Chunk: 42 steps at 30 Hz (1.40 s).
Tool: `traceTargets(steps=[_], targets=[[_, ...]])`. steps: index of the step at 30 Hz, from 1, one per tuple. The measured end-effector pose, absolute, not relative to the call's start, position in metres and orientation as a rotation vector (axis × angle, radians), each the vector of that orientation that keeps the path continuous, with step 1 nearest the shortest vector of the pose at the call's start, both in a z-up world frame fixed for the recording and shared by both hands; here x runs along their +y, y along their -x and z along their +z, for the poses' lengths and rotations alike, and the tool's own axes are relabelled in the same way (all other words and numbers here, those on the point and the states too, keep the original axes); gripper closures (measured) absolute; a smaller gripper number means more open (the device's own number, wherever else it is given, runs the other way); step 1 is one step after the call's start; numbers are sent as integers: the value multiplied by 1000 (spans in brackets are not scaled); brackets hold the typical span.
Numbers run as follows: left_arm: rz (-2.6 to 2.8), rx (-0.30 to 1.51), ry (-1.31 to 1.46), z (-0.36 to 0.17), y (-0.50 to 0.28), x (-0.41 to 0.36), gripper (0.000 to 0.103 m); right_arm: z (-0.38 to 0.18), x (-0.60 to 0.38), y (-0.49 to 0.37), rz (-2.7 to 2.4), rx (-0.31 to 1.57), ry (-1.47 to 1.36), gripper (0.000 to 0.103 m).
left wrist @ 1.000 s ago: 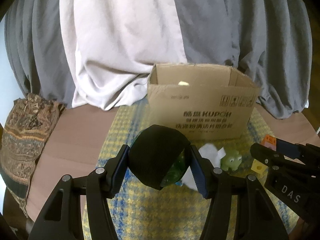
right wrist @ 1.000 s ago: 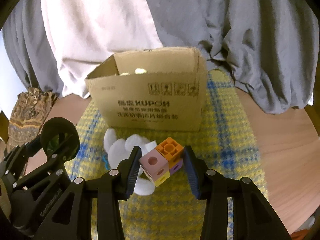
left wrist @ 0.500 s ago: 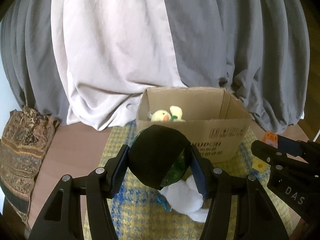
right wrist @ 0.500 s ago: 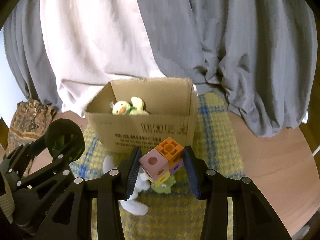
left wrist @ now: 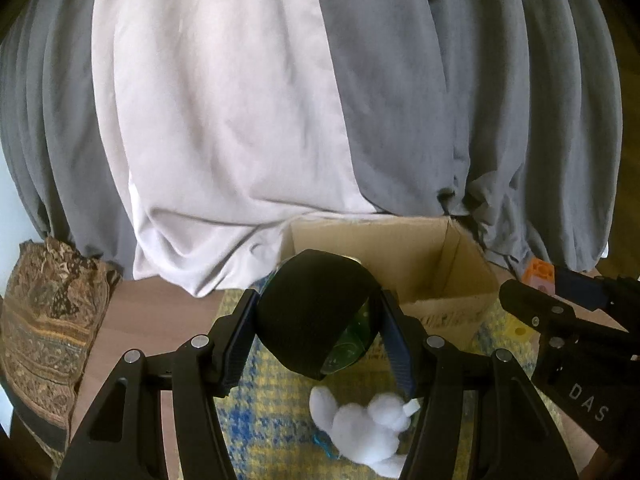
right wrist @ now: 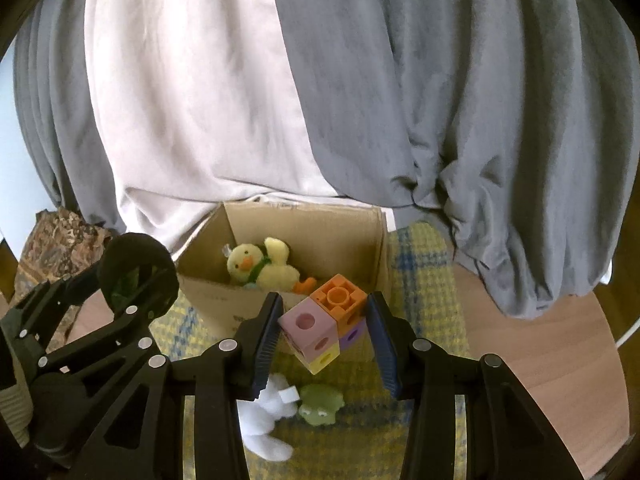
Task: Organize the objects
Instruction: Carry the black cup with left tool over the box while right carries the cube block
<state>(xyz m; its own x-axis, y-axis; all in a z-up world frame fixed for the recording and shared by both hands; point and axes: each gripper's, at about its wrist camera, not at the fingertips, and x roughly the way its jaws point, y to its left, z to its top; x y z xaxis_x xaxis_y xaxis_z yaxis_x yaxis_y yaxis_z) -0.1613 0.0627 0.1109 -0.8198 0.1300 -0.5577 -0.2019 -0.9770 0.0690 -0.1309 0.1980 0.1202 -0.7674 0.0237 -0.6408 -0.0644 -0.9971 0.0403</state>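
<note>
— Toward the far edge of the worktop (right wrist: 540, 336), on the yellow-and-blue mat (right wrist: 420, 264), what do we have in the cardboard box (right wrist: 224, 304)?

— We see it open at the top, with a yellow plush duck (right wrist: 260, 266) lying inside against its left wall. The rest of its floor we cannot make out; the left wrist view shows only bare inner walls.

— And our tools?

— Our left tool (left wrist: 318, 332) is clamped on a dark round object (left wrist: 312, 312) with a green glassy face, held above the mat just in front of the box's near wall. Our right tool (right wrist: 322, 330) grips a cluster of toy blocks (right wrist: 326, 322), pink, orange, yellow and purple, held over the box's near right corner.

— What lies outside the box?

— On the mat toward the near edge, a white plush toy (right wrist: 266, 420) and a small green frog figure (right wrist: 322, 404), touching or nearly so. A patterned cushion (left wrist: 48, 324) sits at the worktop's left edge, and grey and white curtains (right wrist: 280, 80) hang behind.
</note>
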Motion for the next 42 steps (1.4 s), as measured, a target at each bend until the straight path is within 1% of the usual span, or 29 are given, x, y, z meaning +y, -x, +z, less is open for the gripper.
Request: traceTargets(steps=[10,18,22,42], targets=[[2819,204,856,123,187,70,45,136,201,152,2909,70,1033,60],[2797,215,905,123,217,75,45,139,199,178,2893,63,1060,60],[2776,185,946,121,234,75,45,139,200,190,2878,65,1086,60],[2731,193,1083,98,276,84,44,113,217,239,2788,132,1222,59]])
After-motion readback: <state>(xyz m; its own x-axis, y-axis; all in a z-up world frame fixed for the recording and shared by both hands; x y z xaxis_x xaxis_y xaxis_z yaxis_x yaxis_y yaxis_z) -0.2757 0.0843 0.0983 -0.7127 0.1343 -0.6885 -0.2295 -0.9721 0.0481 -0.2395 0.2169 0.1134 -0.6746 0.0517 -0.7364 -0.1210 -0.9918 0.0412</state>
